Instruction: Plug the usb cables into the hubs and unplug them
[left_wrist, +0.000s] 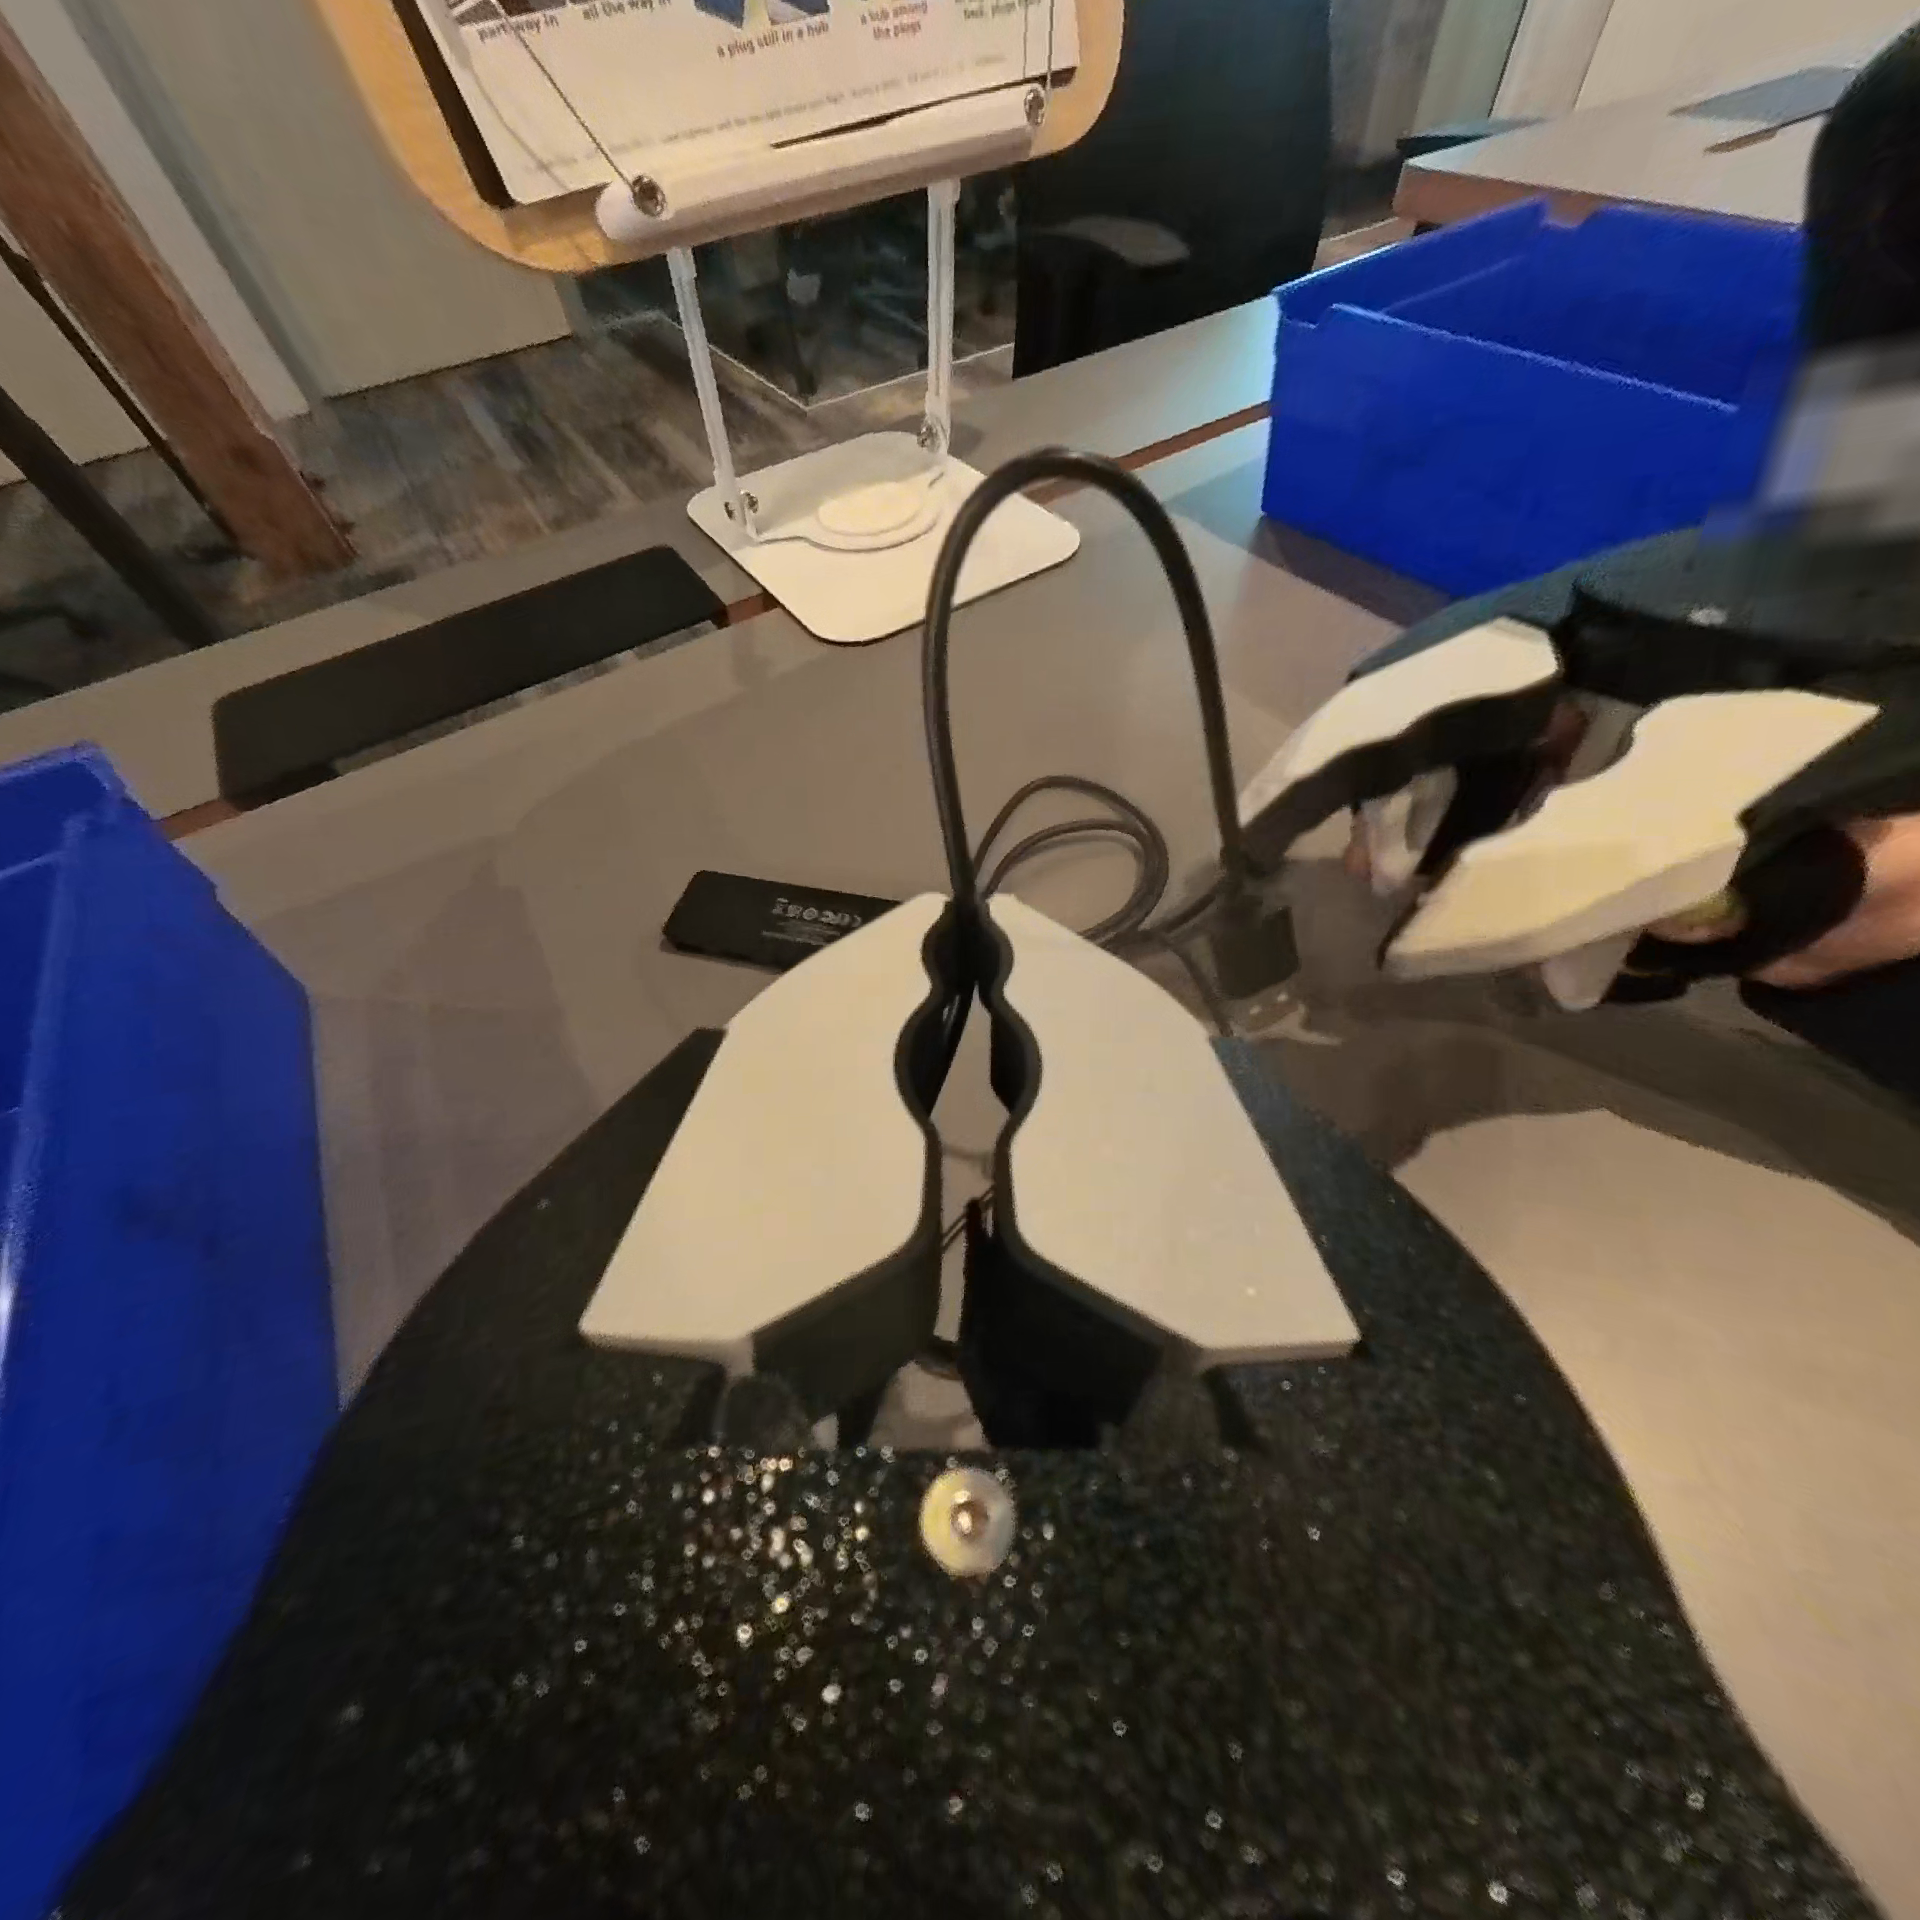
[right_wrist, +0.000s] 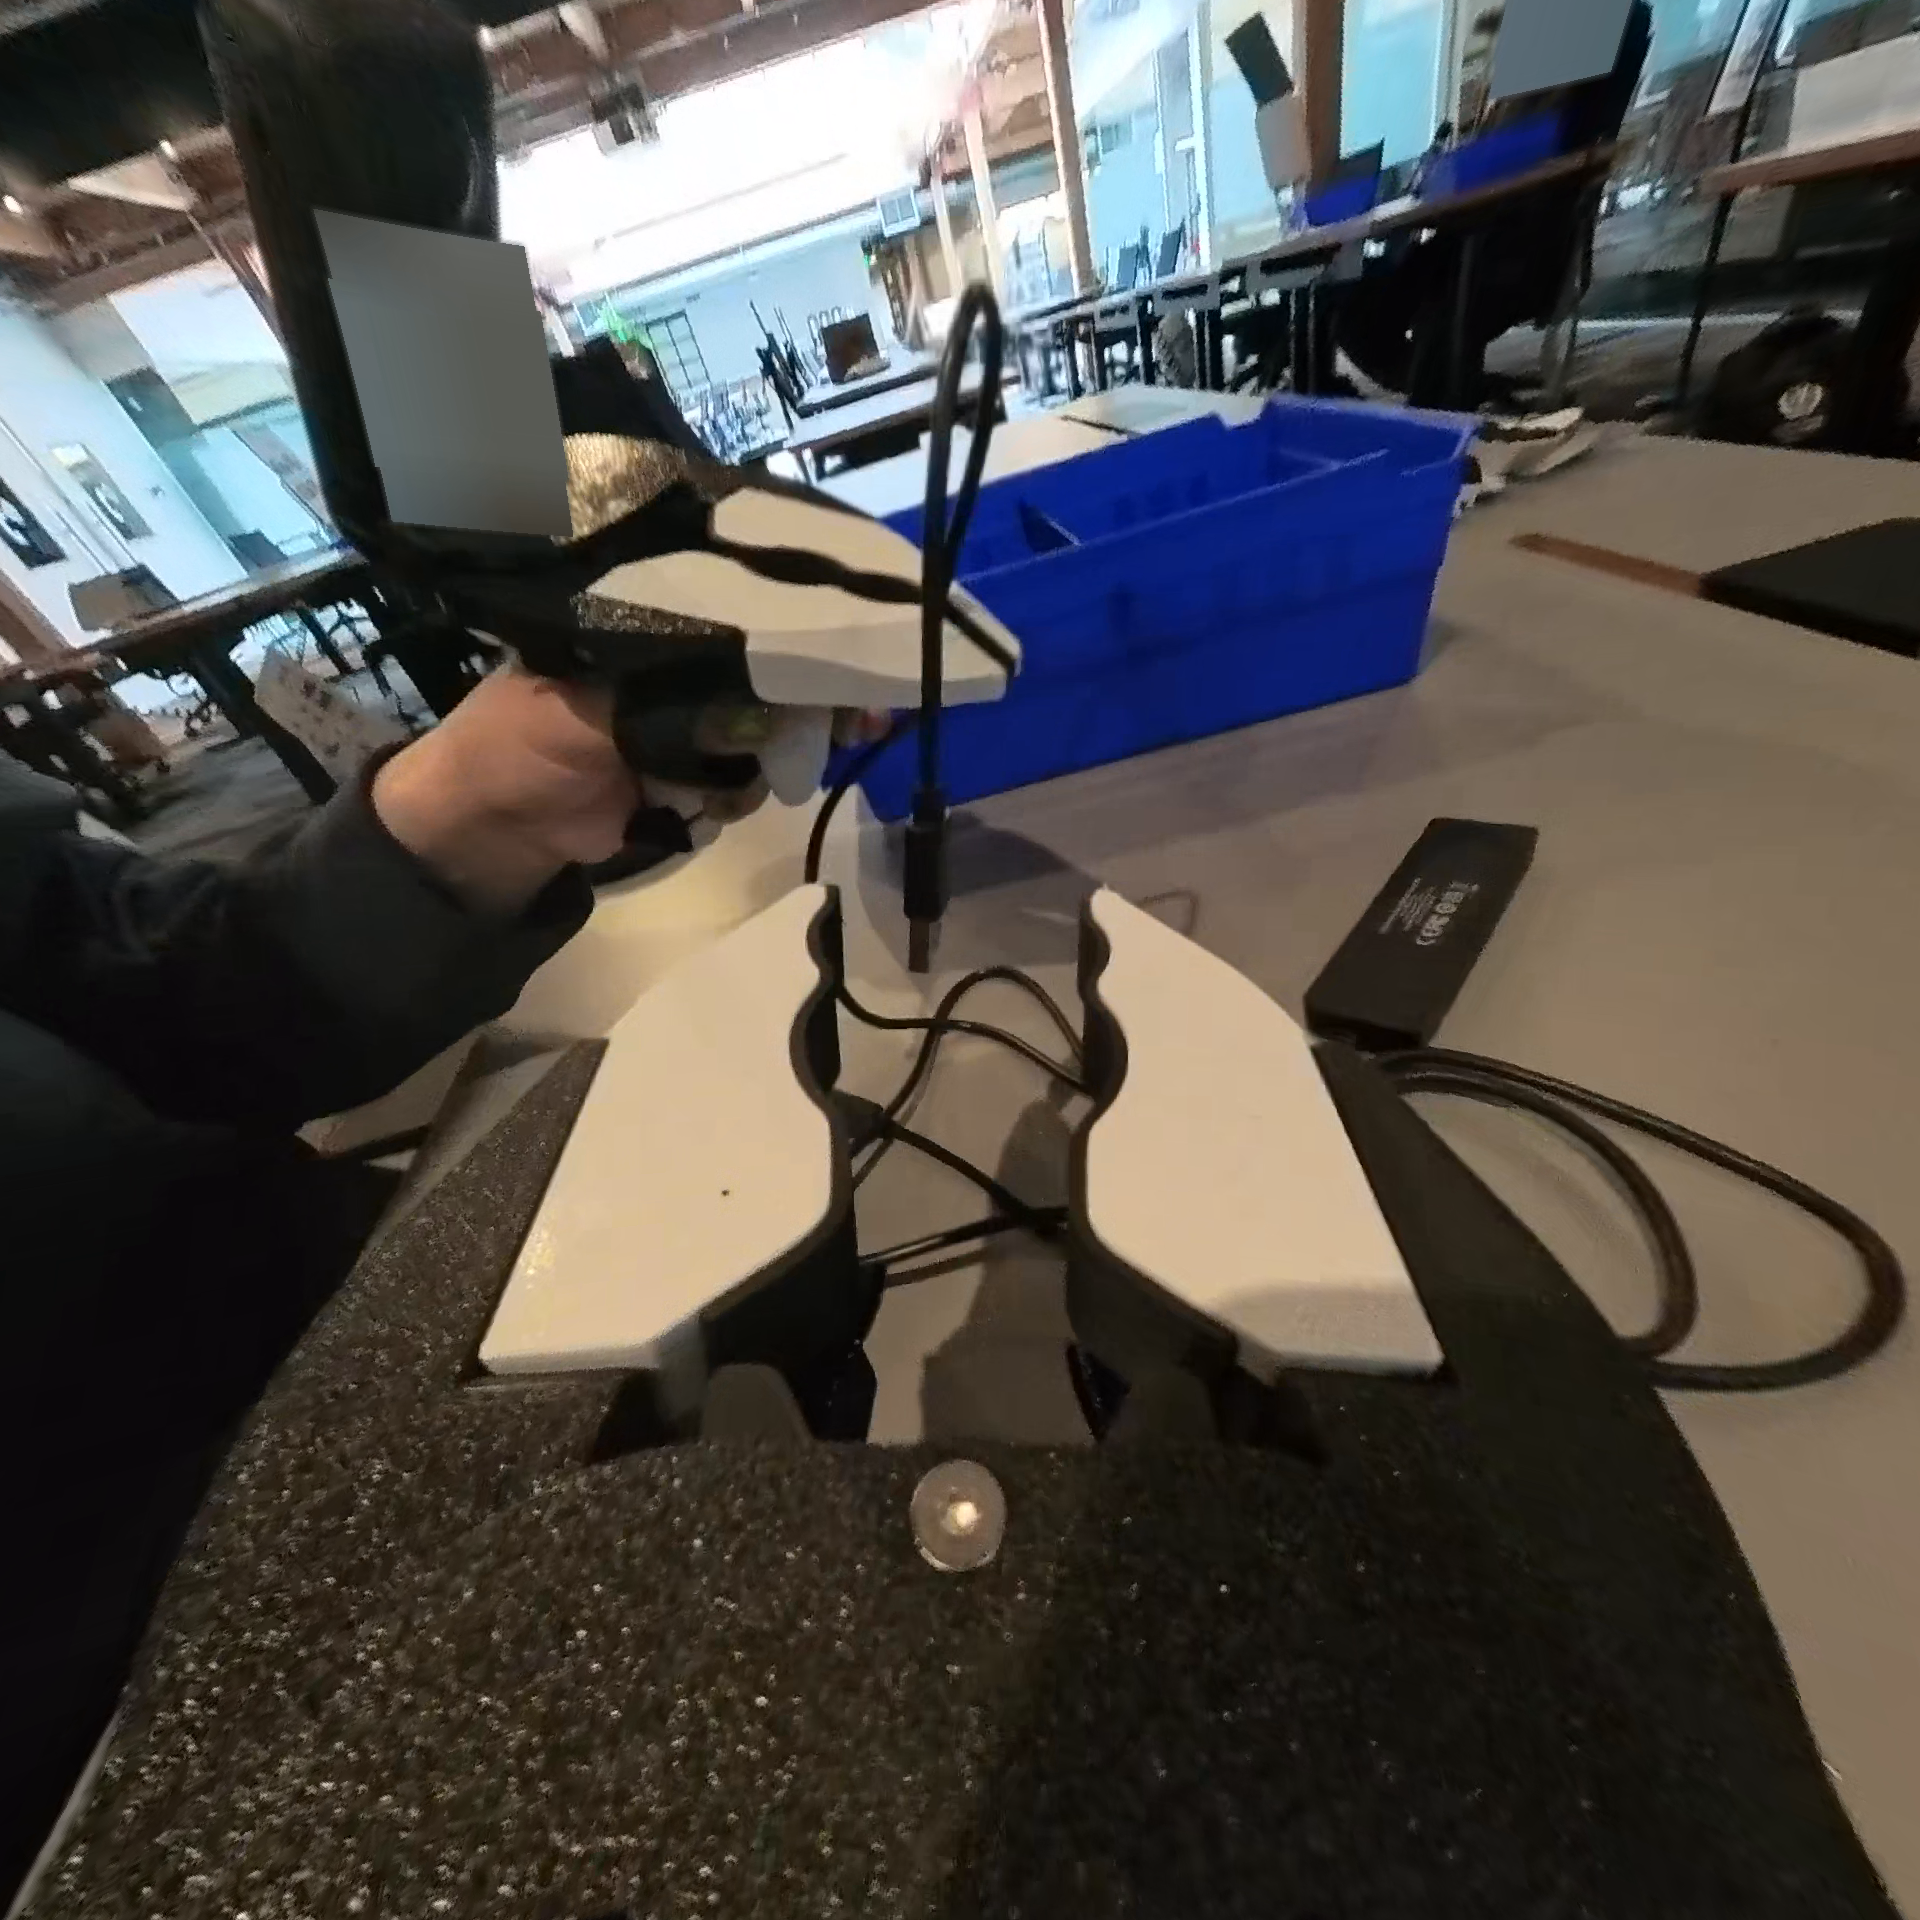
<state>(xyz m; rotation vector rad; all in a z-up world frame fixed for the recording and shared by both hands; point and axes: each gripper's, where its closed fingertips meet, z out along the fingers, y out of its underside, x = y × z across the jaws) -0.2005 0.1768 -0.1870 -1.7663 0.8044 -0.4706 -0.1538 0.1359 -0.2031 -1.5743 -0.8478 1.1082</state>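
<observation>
The left claw (left_wrist: 964, 935) is clenched on a thin black USB cable (left_wrist: 1049, 468), which arches up from the fingertips and droops so its plug (right_wrist: 923, 871) hangs tip-down, about touching the grey surface (left_wrist: 520, 852). The right claw (right_wrist: 956, 935) stands released just before that plug. The cable looks light and floppy, so gripped on the cord the plug will likely swing; the stiff moulded plug body is the better hold. The slim black hub (right_wrist: 1423, 935) lies nearby, flat, light and probably prone to sliding when pushed
</observation>
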